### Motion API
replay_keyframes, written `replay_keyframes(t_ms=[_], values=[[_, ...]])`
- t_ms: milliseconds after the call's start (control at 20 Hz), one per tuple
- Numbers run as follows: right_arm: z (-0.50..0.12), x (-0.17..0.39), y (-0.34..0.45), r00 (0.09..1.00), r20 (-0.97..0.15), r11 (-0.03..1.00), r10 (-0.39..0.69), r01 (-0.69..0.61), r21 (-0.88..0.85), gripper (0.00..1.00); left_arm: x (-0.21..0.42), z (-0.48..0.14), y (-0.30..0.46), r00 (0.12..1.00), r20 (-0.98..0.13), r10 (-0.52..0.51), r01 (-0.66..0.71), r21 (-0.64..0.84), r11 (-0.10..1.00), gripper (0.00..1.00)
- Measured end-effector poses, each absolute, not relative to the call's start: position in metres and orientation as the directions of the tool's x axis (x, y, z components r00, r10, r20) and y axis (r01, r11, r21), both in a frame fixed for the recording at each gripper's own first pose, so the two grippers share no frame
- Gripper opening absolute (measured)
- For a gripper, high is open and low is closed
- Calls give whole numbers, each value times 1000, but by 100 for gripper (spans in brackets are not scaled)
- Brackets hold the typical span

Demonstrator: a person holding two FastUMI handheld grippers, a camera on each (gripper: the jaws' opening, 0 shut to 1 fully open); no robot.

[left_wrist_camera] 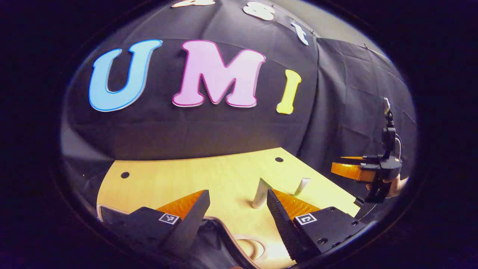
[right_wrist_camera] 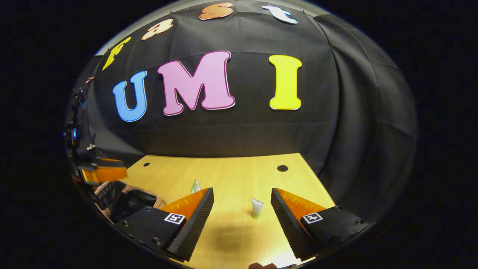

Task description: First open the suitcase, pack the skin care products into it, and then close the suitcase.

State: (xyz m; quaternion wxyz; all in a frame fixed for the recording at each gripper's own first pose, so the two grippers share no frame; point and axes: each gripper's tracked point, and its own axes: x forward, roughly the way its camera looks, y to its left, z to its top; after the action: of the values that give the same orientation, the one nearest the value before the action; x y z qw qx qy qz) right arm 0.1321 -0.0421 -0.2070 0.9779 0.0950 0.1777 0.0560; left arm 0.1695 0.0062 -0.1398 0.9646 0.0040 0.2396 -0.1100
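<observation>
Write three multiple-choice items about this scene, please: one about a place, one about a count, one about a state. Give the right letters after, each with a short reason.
1. In the right gripper view, where does the white tube with the green cap stand?
A. Inside the suitcase
B. On the wooden table, ahead between the open tongs
C. Held by the left tongs

2. How many tubes stand on the table in the left gripper view?
A. Two
B. Four
C. None

3. What is the state of the right tongs?
A. Shut on a tube
B. Shut on nothing
C. Open, holding nothing

Answers:
1. B: the white tube stands upright on the table, apart from the right tongs.
2. A: one tube and a second tube stand there, beyond the left tongs.
3. C: its jaws stand wide apart with bare table between them.
</observation>
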Motion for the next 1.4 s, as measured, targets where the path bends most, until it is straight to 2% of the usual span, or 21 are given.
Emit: replay_keyframes(t_ms=[200, 250, 300, 450, 650, 700, 750, 850, 1000, 1250, 1350, 1400], values=[[-242, 131, -59, 913, -374, 976, 164, -95, 197, 97, 204, -184, -26, 774, -582, -249, 263, -62, 963, 97], [-256, 130, -63, 901, -398, 975, 172, -98, 198, 97, 215, -194, -31, 755, -608, -247, 256, -74, 964, 93], [-268, 128, -65, 886, -425, 972, 185, -100, 215, 97, 226, -208, -40, 741, -628, -239, 239, -87, 967, 97], [-304, 128, -72, 843, -490, 968, 221, -127, 218, 97, 257, -236, -43, 693, -686, -223, 189, -125, 974, 97], [-337, 138, -75, 800, -543, 963, 257, -164, 215, 98, 286, -273, -37, 659, -728, -188, 181, -89, 979, 97], [-343, 142, -74, 792, -549, 961, 267, -174, 216, 98, 288, -285, -41, 649, -740, -175, 175, -78, 981, 94], [-350, 148, -72, 787, -552, 959, 276, -185, 215, 98, 287, -289, -37, 636, -757, -153, 165, -61, 984, 86], [-367, 156, -68, 770, -569, 956, 290, -203, 212, 98, 288, -291, -40, 632, -759, -157, 177, -56, 983, 53], [-390, 175, -55, 745, -591, 950, 310, -225, 215, 98, 286, -288, -40, 614, -773, -158, 183, -56, 982, 51], [-424, 204, -42, 732, -615, 956, 294, -227, 186, 95, 286, -243, -46, 676, -713, -188, 196, -72, 978, 49], [-435, 214, -33, 716, -625, 950, 312, -225, 217, 89, 279, -231, -47, 691, -697, -190, 193, -76, 978, 49], [-438, 214, -30, 705, -633, 947, 320, -220, 234, 71, 278, -227, -43, 697, -691, -189, 188, -78, 979, 49]])
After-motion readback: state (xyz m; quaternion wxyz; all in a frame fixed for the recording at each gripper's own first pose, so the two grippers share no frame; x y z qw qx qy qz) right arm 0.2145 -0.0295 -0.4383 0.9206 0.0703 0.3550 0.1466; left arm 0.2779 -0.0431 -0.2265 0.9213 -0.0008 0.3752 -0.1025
